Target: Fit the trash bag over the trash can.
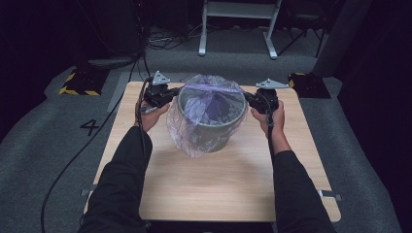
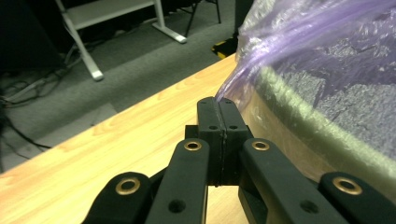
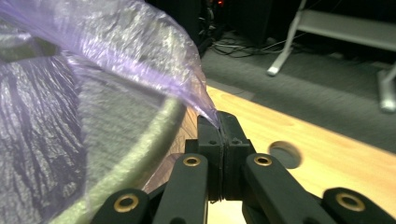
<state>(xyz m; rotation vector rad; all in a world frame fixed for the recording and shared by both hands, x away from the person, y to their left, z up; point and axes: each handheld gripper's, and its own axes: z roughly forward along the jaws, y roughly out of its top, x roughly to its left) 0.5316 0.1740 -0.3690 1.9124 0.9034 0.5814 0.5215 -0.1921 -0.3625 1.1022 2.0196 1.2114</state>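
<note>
Lining is the step I am working on: I am stretching a purple bag (image 1: 206,114) over the rim of a grey bin (image 1: 214,133) that is standing on the table (image 1: 228,184), directly between my two grippers. My left gripper (image 1: 167,97) is sitting just beside the bin's left rim, and in the left gripper view its jaws are pressing fully together with a thin tail of the bag's edge (image 2: 223,97) pinched at the tips, the film running up and away over the rim ahead of them. My right gripper (image 1: 250,98) is mirroring that at the opposite rim; in the right gripper view its jaws are likewise closed tight on a drawn-out corner of the bag (image 3: 208,112), with the bin's rim (image 3: 154,128) lying just to the near side of the tips. The film is looking taut across the mouth and is already draping loosely down the bin's outer wall on the side facing me. I am judging that the next move calls for carrying both pinched edges outward and down past the rim together, keeping even tension so the thin film is neither tearing nor slipping free, then letting go once the edge is lying below the lip.
</note>
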